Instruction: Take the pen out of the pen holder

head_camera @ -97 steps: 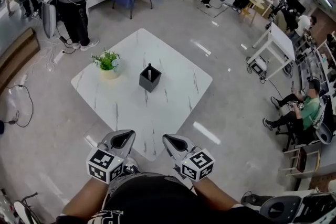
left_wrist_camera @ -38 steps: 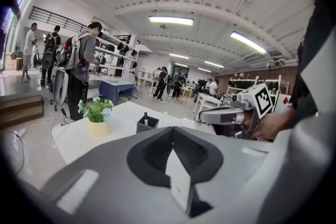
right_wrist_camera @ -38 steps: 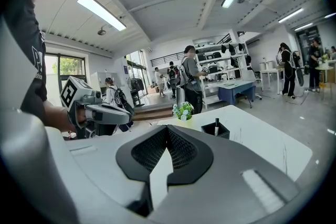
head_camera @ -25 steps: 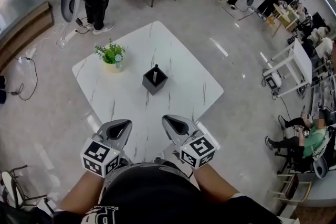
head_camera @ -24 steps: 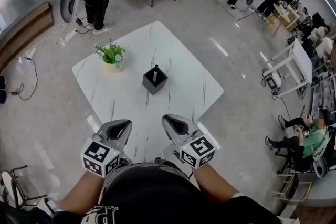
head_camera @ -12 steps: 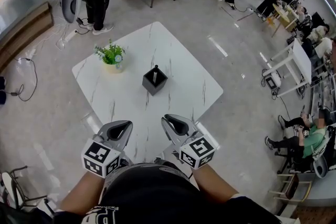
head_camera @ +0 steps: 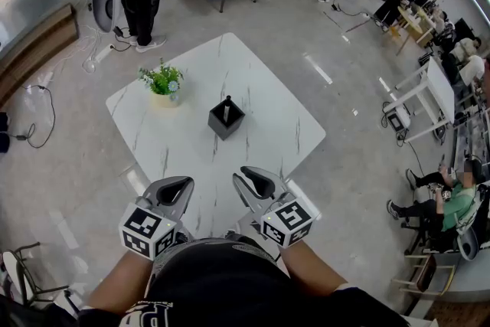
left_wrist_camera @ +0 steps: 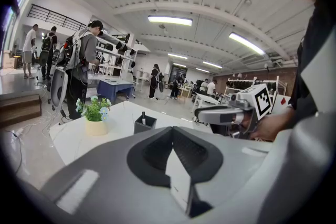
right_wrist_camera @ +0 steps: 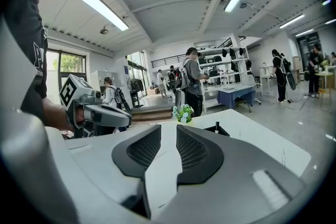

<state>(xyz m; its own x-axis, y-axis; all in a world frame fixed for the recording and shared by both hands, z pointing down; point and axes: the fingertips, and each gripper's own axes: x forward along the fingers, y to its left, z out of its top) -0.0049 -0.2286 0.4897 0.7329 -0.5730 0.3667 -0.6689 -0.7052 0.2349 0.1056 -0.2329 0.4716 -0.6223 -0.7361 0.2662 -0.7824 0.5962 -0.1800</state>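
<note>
Pen (head_camera: 227, 103) upright in pen holder (head_camera: 224, 124), seemingly alone

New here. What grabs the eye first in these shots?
A white marble table fills the head view's middle, a black pen holder at its centre with one pen standing in it. A potted plant sits near its left corner; the left tongs and right tongs hang low, short of the holder.
</note>
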